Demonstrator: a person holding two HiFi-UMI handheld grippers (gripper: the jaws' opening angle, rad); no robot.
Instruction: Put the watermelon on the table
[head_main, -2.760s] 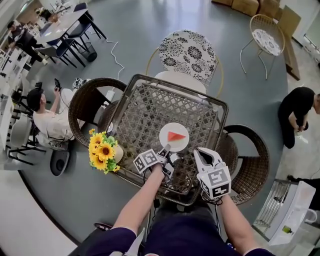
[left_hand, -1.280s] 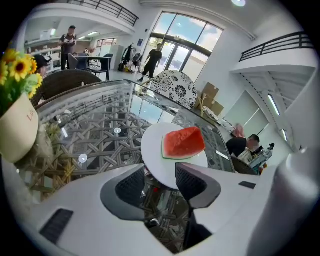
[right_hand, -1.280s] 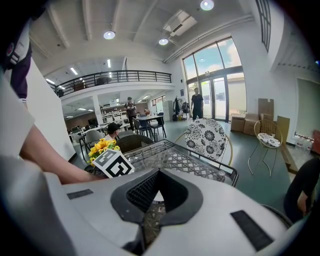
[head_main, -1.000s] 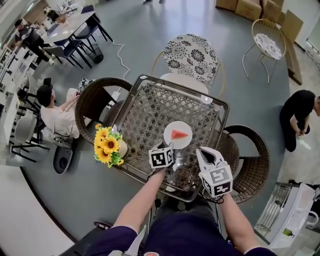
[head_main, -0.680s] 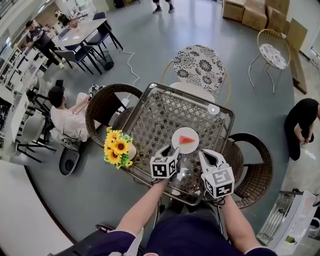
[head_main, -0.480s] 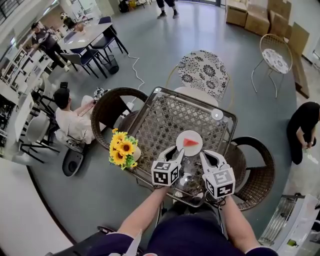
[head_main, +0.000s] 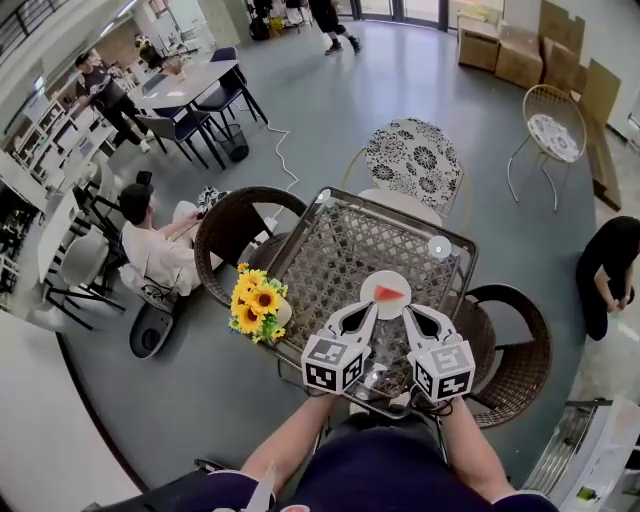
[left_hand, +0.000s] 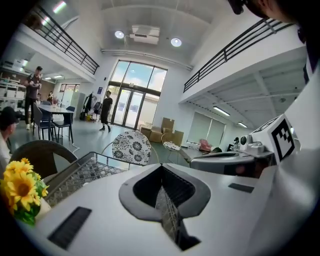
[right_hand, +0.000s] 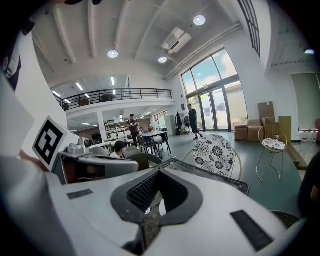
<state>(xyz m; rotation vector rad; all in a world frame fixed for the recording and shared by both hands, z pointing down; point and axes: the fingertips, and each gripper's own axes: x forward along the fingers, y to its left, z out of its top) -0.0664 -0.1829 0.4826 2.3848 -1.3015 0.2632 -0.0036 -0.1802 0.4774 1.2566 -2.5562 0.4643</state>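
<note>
One watermelon slice (head_main: 389, 293), one plate (head_main: 385, 279)

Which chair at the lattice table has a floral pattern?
The round chair at the far side of the table; both flanking chairs are dark brown wicker.

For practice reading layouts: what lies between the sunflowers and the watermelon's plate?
Only bare lattice tabletop separates the sunflowers from the plate holding the watermelon, as the head view shows.

Table (head_main: 335, 262) – woven lattice top, metal rim; chair (head_main: 222, 228) – wicker.
</note>
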